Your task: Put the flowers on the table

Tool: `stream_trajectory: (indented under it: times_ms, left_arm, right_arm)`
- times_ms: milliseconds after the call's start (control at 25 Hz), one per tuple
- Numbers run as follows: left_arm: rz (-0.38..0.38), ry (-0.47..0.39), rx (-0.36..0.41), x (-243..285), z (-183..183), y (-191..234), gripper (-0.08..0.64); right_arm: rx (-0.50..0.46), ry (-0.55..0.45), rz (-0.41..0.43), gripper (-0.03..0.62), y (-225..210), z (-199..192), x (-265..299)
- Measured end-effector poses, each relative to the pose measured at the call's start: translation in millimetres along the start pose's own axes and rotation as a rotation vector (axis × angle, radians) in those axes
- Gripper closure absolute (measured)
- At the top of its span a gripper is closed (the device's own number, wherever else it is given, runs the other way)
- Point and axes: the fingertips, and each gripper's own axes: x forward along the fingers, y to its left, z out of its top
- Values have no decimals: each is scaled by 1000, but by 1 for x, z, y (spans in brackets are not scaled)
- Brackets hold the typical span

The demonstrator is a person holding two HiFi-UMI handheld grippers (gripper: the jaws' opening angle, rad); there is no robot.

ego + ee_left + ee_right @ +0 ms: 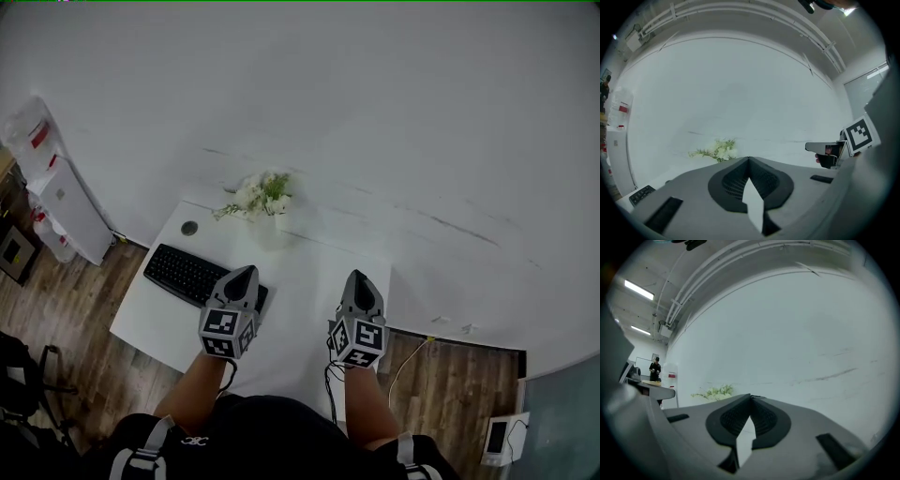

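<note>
A small bunch of white flowers with green leaves (262, 195) stands at the back edge of the white table (309, 258), against the white wall. My left gripper (242, 277) hovers over the table's front, beside the keyboard, shut and holding nothing. About a hand's width to its right is my right gripper (361, 279), also shut and holding nothing. Both point toward the wall, well short of the flowers. In the left gripper view the flowers (719, 150) show above the closed tips (749, 160). They appear again, flowers (714, 392), left of the closed tips (751, 396) in the right gripper view.
A black keyboard (192, 275) lies on the table's left half, with a round grommet (189, 228) behind it. A white cabinet (66, 211) stands to the left on the wood floor. A cable (405, 361) and a phone (497, 436) lie at the right. A person (656, 369) stands far off.
</note>
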Motion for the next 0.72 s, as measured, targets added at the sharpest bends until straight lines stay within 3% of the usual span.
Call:
stream_trajectory:
  times_ms: [320, 720]
  left_arm:
    - [-73, 8, 38, 3, 0, -39, 558]
    - [-71, 22, 47, 4, -2, -32, 558]
  right_arm:
    - [10, -22, -70, 589, -26, 0, -30]
    - [13, -32, -76, 589, -21, 2, -30]
